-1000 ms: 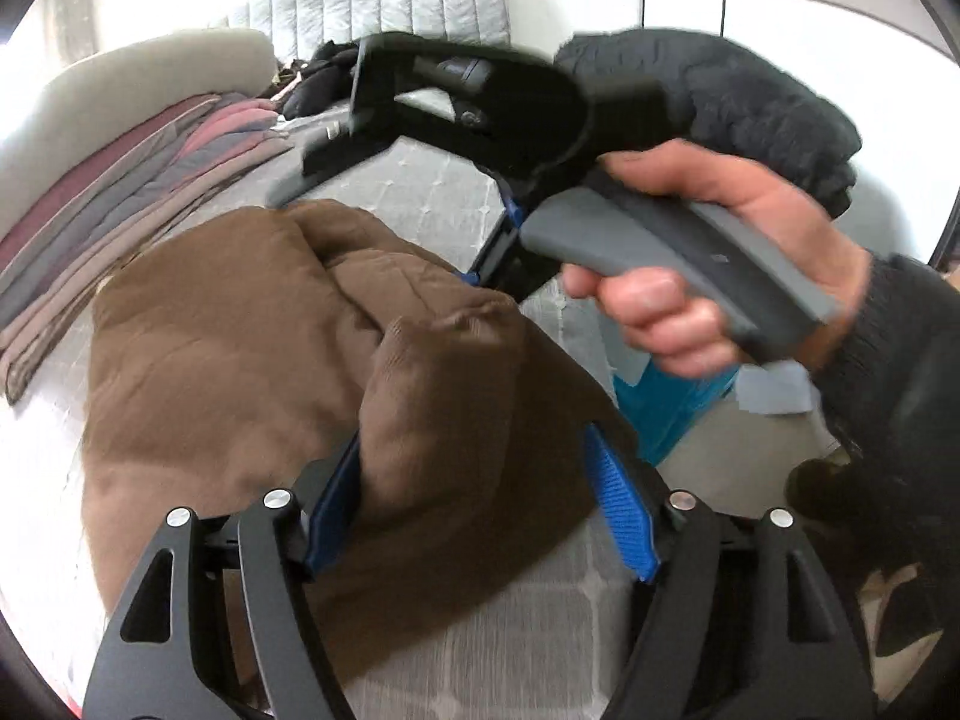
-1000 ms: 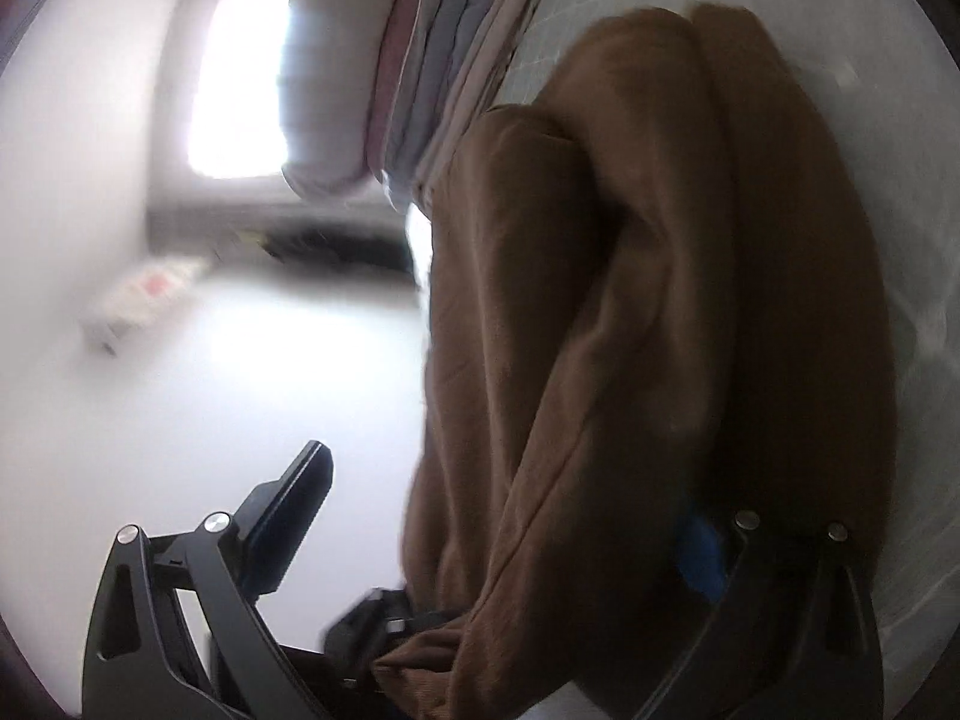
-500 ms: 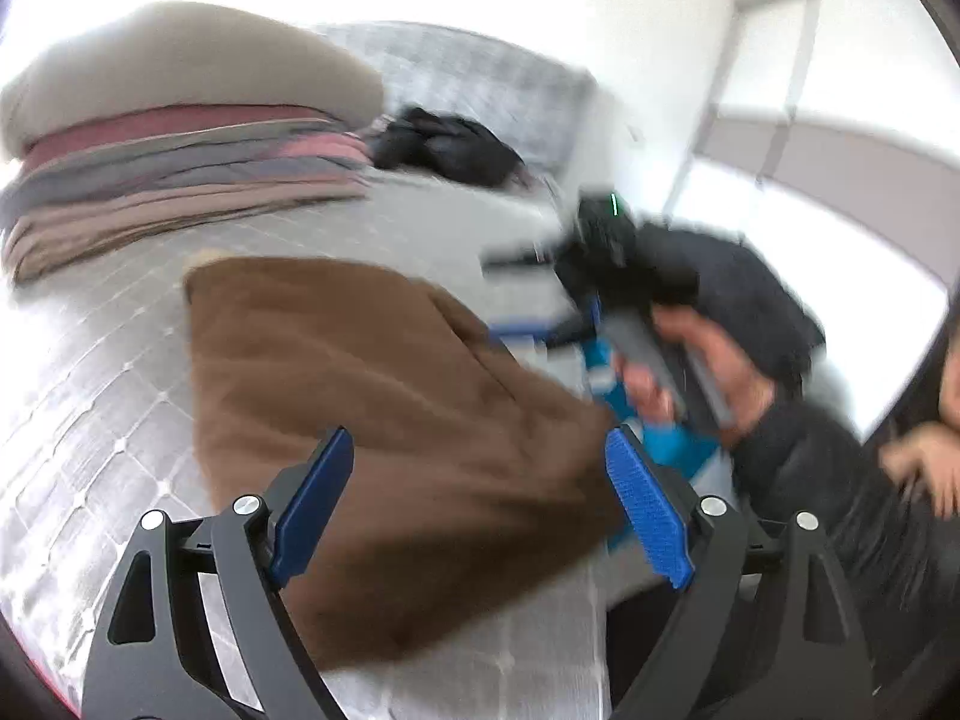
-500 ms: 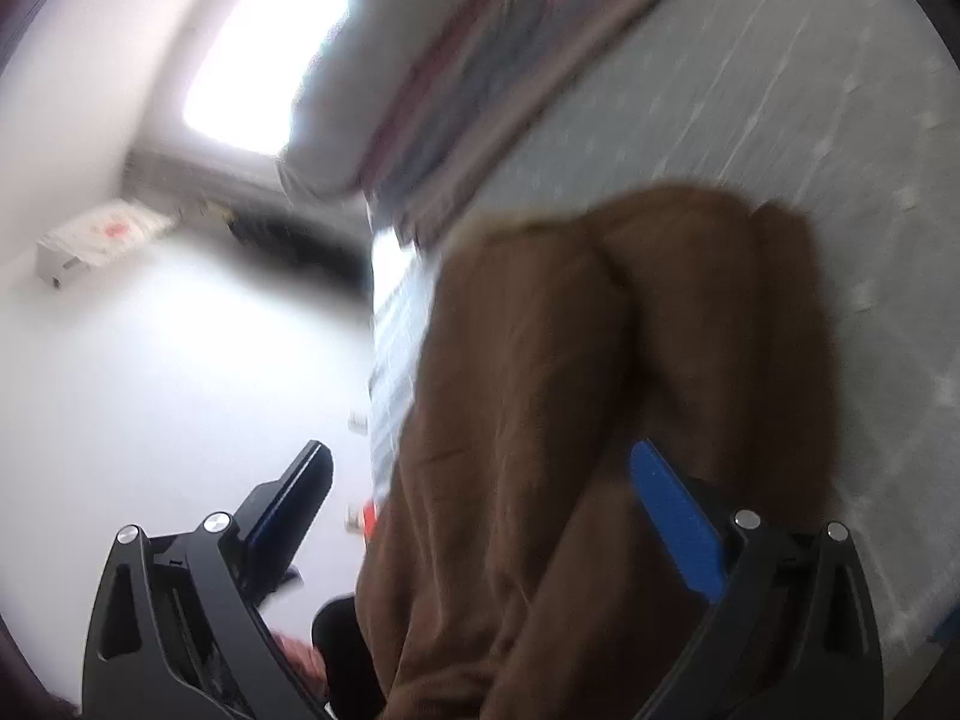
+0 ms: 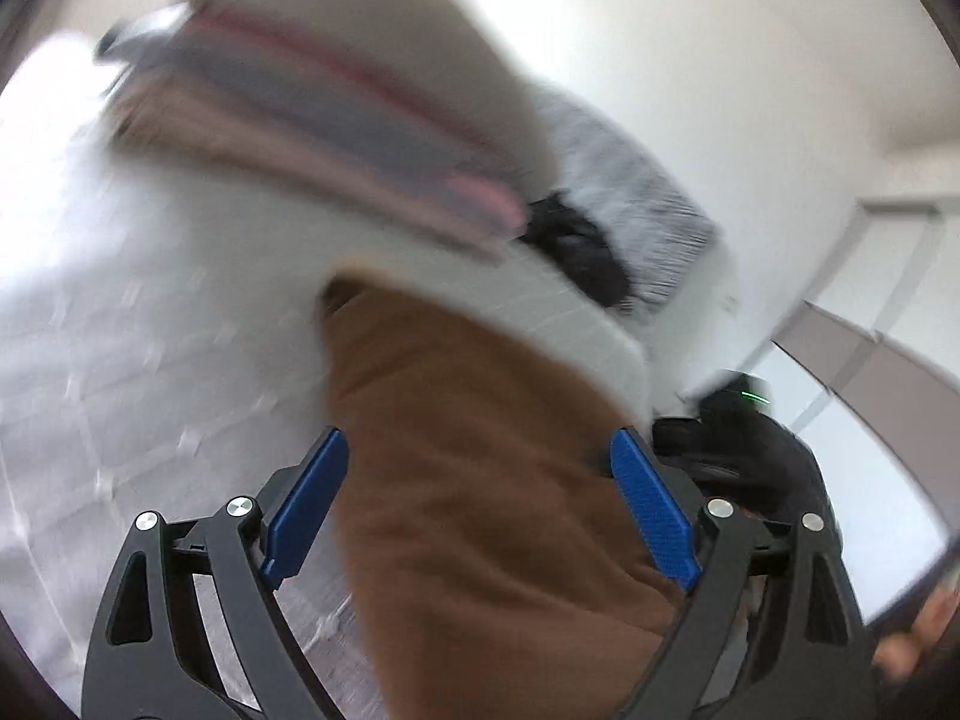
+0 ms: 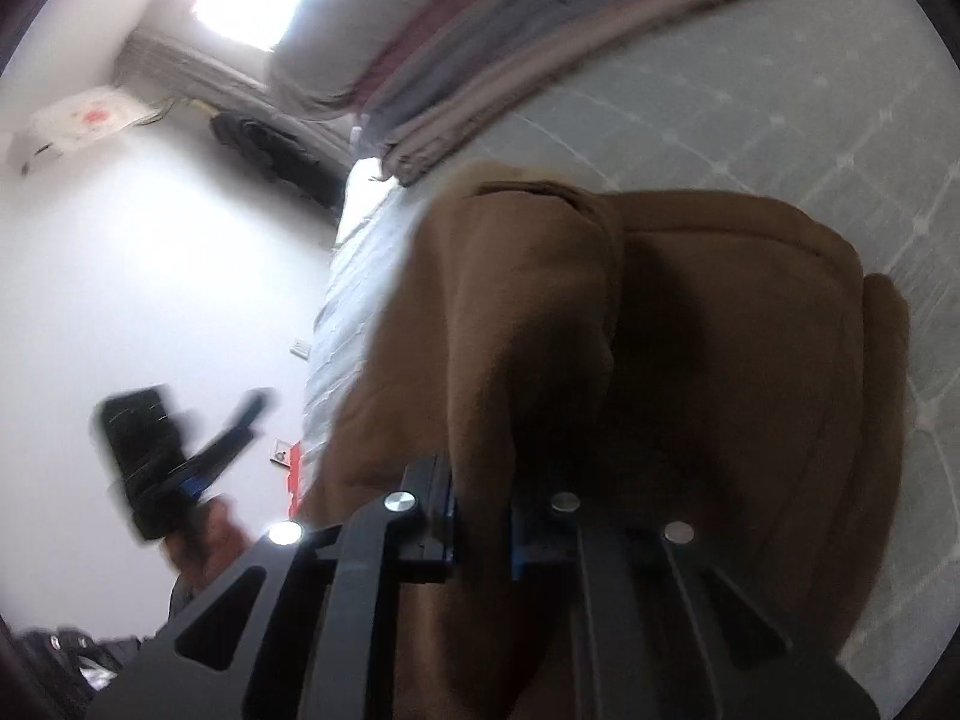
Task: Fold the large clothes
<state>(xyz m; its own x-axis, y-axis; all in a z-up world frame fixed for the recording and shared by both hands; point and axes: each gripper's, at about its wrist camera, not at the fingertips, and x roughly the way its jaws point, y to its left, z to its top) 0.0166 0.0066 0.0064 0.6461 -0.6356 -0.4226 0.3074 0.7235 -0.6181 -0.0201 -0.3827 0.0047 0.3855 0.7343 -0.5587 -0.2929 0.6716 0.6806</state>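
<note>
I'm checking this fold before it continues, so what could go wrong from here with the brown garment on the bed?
1. Only the right gripper is clamped on a ridge of the brown garment; the left gripper is open around it, so a one-sided lift might undo the fold.
2. The garment lies at the mattress edge and could slide off.
3. The stack of folded clothes is close; a wide swing might disturb it.

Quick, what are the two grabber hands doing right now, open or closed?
Left gripper: open, fingers apart on either side of the brown garment, not pinching it.
Right gripper: closed, pinching a fold of the brown garment.
</note>
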